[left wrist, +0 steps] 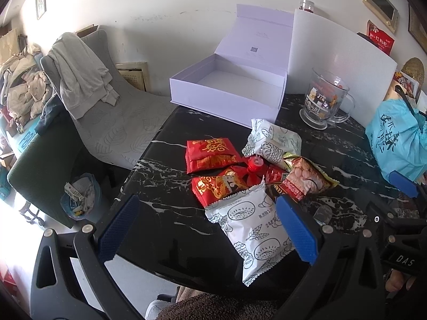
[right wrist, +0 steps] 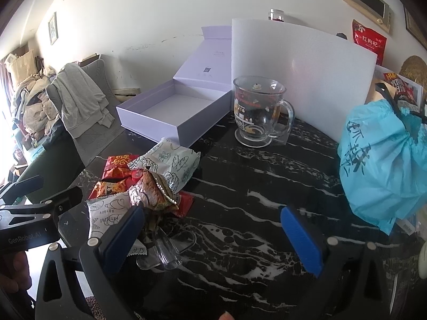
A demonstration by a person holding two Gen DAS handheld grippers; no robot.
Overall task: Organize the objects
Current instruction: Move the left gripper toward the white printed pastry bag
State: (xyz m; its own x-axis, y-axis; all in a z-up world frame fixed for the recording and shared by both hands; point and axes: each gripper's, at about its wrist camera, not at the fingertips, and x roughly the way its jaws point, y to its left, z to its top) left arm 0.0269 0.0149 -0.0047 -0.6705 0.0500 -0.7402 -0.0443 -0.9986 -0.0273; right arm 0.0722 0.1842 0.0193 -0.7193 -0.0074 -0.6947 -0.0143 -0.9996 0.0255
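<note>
The white printed snack packet (left wrist: 253, 229) lies on the black marble table (left wrist: 165, 234), long axis toward the wide-open left gripper (left wrist: 208, 229); the right gripper (right wrist: 213, 237), also open, sits farther off.

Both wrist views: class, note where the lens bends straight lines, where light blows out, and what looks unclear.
Left wrist view: the white board's top edge bows, daylight blows out the lower left corner, and the black table shows a soft sheen. Right wrist view: the board curves likewise, the window at far left is overexposed, and the small clear glass near the left finger is hard to make out.
</note>
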